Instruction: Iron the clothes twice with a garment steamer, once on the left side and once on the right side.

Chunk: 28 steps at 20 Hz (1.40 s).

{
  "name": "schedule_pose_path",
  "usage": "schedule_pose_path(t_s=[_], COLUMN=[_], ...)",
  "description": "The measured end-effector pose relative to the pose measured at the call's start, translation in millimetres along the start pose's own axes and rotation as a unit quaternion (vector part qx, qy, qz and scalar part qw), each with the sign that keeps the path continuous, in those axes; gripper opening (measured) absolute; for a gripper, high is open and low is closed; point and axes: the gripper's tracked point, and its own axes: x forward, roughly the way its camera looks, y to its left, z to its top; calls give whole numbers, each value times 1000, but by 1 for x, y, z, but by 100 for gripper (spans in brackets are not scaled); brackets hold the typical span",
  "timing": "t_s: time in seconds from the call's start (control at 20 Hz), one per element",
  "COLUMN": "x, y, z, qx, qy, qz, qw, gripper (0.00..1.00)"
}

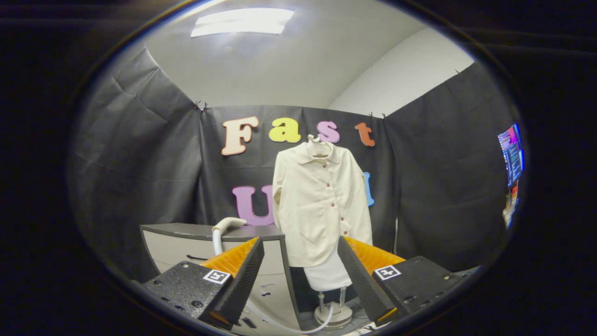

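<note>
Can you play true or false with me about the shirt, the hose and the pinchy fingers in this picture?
1. The cream shirt hangs on a hanger in front of the black cloth wall. True.
2. The gripper is squeezing the shirt. False: its fingers are spread open, holding nothing, and the shirt is beyond them.
3. A white hose curves up over the grey cabinet. True.
4. The shirt lies folded on the cabinet. False: it hangs upright, beside the cabinet.
5. The shirt has a row of small dark buttons down its front. True.
</note>
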Motion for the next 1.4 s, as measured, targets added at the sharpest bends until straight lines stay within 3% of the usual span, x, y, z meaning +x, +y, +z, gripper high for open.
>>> schedule_pose_path(t_s=[0.35,0.6,0.75,1.05,1.4], x=[52,107,148,229,295], y=[38,105,130,190,234], z=[-17,-26,-33,-55,-81], qx=[0,29,39,22,-9], qy=[30,68,108,219,304], qz=[32,117,134,181,191], qw=[999,990,984,959,933], gripper=[96,96,96,96,97])
